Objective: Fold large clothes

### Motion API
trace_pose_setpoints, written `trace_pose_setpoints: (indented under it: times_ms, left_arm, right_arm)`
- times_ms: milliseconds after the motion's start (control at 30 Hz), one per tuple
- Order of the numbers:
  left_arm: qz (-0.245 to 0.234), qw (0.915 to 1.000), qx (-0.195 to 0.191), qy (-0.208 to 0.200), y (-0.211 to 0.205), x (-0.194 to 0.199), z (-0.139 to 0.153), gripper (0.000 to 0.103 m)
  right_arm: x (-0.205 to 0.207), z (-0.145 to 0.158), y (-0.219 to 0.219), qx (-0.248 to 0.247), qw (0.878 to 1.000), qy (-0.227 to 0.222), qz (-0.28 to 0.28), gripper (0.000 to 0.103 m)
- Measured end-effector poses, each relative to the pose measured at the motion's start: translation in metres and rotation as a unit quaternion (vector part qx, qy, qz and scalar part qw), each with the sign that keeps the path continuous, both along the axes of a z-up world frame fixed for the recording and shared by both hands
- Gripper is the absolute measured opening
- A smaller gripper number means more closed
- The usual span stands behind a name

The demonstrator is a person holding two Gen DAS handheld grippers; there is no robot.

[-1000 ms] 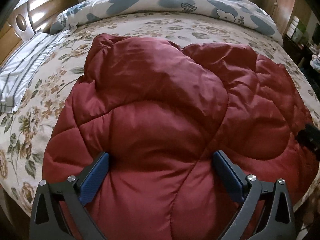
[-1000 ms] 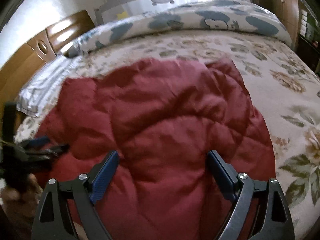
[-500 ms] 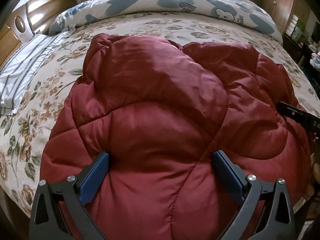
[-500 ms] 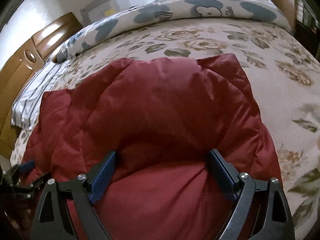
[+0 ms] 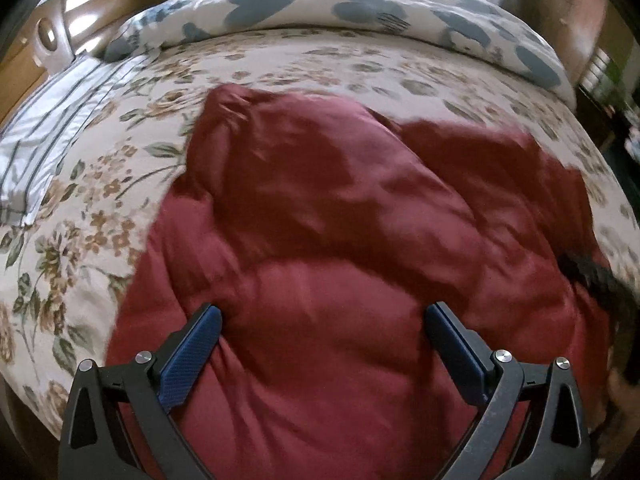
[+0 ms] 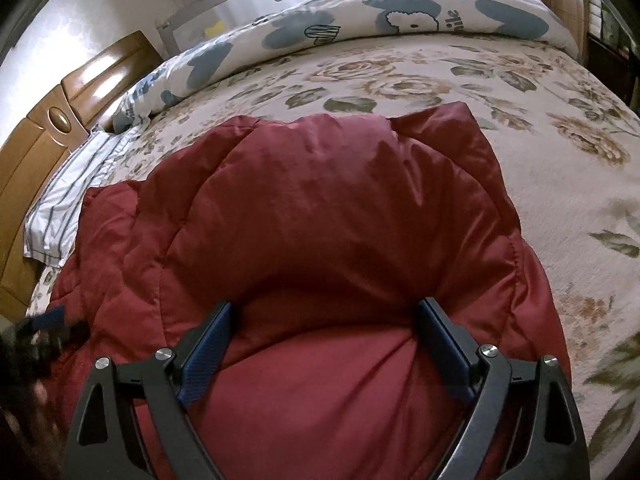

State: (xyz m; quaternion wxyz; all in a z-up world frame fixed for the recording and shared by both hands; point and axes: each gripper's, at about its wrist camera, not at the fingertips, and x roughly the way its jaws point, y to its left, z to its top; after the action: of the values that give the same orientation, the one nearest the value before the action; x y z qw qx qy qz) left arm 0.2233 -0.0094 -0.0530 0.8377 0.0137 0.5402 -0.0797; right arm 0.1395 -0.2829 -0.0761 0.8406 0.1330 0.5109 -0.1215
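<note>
Bed with floral sheet (image 6: 540, 168) carries red quilted coat (image 6: 320, 220), bunched at near edge. Rolled blue-patterned duvet (image 6: 400, 12) along far side. Left gripper (image 5: 322, 320) and right gripper (image 6: 324, 312) angled steeply down; both jaws wide, fabric bulging between pads, grip uncertain.

Two matching grippers, left gripper (image 5: 323, 316) and right gripper (image 6: 325, 312): black frames, ribbed blue jaws, silver screws.

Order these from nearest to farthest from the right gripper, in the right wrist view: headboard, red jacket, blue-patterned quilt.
1. Red jacket: between the right gripper's open fingers.
2. Headboard: far left.
3. Blue-patterned quilt: along the bed's far edge.
</note>
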Motion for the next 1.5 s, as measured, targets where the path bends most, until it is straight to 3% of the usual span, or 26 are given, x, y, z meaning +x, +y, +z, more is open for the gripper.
trace_pose_setpoints:
  times_ms: [233, 500, 833, 1267, 1500]
  left_arm:
    - [0.045, 0.9977, -0.012, 0.049, 0.02, 0.056, -0.036, 0.103]
    - [0.048, 0.9978, -0.001, 0.045, 0.014, 0.066, -0.047, 0.103]
    - [0.036, 0.9991, 0.024, -0.005, 0.013, -0.004, -0.002, 0.102]
    - [0.006, 0.9997, -0.001, -0.022, 0.007, -0.094, 0.036, 0.102]
    - [-0.009, 0.9997, -0.013, -0.02, 0.004, -0.123, 0.042, 0.102]
  right_arm:
    - [0.0, 0.0, 0.001, 0.001, 1.0, 0.0, 0.0, 0.092]
    - [-0.001, 0.0, 0.005, -0.003, 1.0, -0.001, 0.001, 0.093]
    - [-0.008, 0.01, 0.009, -0.006, 1.0, -0.007, -0.005, 0.093]
    - [-0.068, 0.046, 0.039, -0.019, 0.999, -0.036, 0.013, 0.093]
    - [-0.097, 0.04, 0.051, -0.041, 0.999, -0.008, 0.019, 0.093]
